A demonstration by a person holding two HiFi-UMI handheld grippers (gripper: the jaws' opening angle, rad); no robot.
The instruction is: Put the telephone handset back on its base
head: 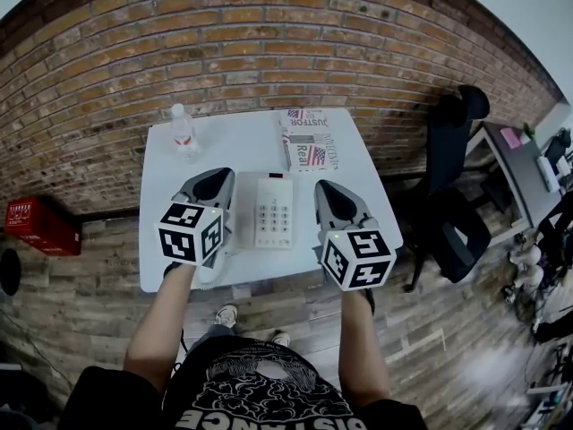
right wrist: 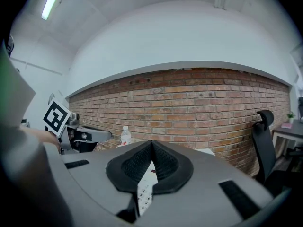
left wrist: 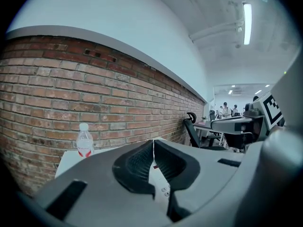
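Plainly, my left gripper (head: pixel 218 177) and right gripper (head: pixel 324 188), both shut on nothing, flanked the white push-button telephone base (head: pixel 275 211) on the white table (head: pixel 233 141), where the slim white handset (head: pixel 243 211) seemingly lay lengthwise toward the wall, nearer the left.

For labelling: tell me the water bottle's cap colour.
White bottle cap, best seen in the left gripper view.

This looked like an open office: black swivel chairs (head: pixel 449 141) stood by a desk (head: pixel 524 167) along a long brick wall (head: pixel 224 52), over a wood-plank floor (head: pixel 81 267). A desk telephone (head: pixel 273 211) sat on a small white surface (head: pixel 233 141). Strip lights (left wrist: pixel 247 22) ran overhead, and people (left wrist: pixel 226 109) stood among further desks down the room.
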